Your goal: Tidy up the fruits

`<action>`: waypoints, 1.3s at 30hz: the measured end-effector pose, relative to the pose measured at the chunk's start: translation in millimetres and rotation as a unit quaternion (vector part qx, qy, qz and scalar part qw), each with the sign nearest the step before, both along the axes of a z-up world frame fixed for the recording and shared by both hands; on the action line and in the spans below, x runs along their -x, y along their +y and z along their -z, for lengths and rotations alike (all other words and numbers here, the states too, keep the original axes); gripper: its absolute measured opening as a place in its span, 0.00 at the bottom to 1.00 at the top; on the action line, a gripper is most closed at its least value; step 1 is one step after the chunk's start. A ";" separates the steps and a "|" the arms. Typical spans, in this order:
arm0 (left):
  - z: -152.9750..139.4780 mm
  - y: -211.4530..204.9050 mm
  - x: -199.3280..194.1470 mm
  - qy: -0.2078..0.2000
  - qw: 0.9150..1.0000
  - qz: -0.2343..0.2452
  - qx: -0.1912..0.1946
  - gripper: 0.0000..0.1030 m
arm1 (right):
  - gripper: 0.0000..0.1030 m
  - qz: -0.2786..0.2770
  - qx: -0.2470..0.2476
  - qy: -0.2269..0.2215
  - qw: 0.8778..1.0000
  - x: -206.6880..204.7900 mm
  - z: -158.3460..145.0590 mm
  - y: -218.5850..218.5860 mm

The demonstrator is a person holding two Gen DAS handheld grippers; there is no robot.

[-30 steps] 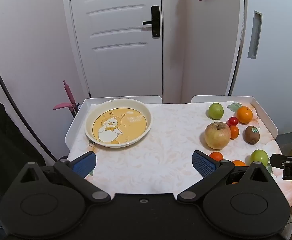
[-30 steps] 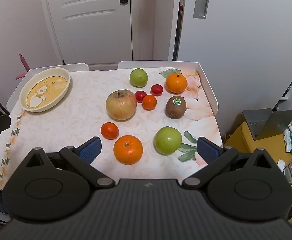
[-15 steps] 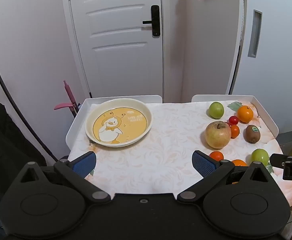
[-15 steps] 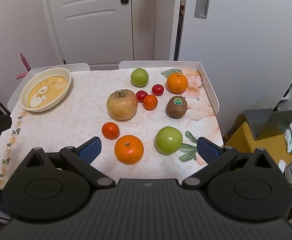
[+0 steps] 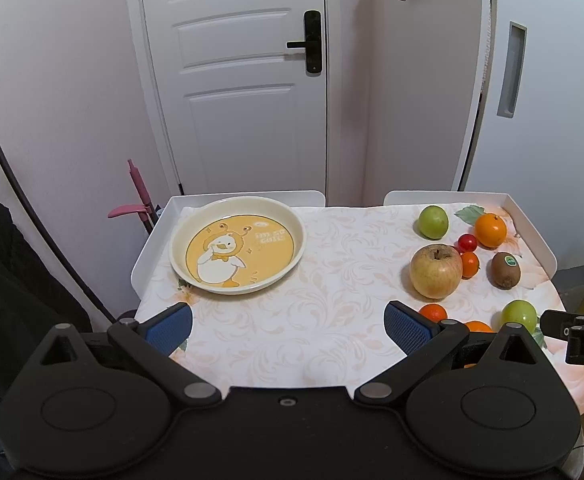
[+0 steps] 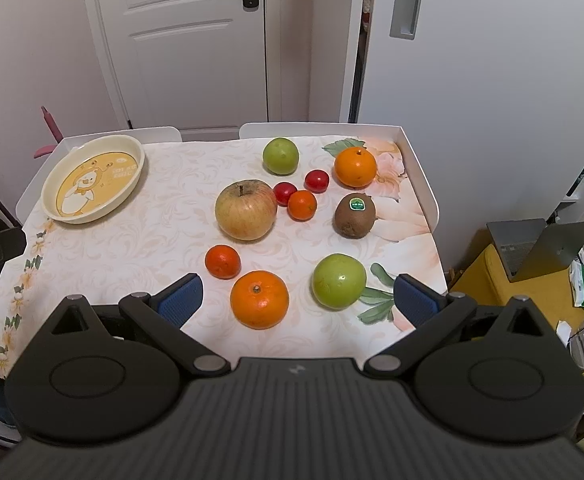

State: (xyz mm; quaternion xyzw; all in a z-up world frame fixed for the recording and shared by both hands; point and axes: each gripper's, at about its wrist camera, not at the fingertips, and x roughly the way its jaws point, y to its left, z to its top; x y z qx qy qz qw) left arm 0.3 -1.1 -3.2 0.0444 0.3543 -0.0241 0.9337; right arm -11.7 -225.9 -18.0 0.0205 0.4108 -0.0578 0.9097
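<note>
A cream plate with a duck picture (image 5: 238,254) (image 6: 92,178) lies empty at the table's far left. Fruit lies loose on the right half: a big apple (image 6: 246,210) (image 5: 436,271), a kiwi (image 6: 355,216), two oranges (image 6: 355,167) (image 6: 259,299), two green apples (image 6: 280,155) (image 6: 339,281), small tangerines (image 6: 222,261) (image 6: 302,205) and two cherry tomatoes (image 6: 317,180). My left gripper (image 5: 288,326) is open and empty over the near edge. My right gripper (image 6: 296,300) is open and empty, just short of the near orange and green apple.
The table has a floral cloth and a raised white rim (image 6: 420,176) at the back and sides. A white door (image 5: 236,80) stands behind. A laptop on a yellow box (image 6: 532,248) sits on the floor to the right. The right gripper's body shows in the left wrist view (image 5: 580,334).
Both views have shifted slightly; the right gripper has edged a little nearer the fruit. Nothing on the table has moved.
</note>
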 end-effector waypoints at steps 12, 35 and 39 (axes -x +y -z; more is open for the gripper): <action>-1.1 1.3 0.4 0.001 1.000 -0.003 0.003 1.00 | 1.00 0.000 0.001 -0.001 1.000 0.0 -1.4 1.1; -1.5 -2.2 2.2 0.002 1.000 -0.002 0.003 1.00 | 1.00 0.001 0.002 -0.004 1.000 1.9 -3.9 0.6; -1.5 -3.3 4.6 0.001 1.000 -0.003 0.003 1.00 | 1.00 0.002 0.000 -0.006 1.000 3.0 -5.5 -2.6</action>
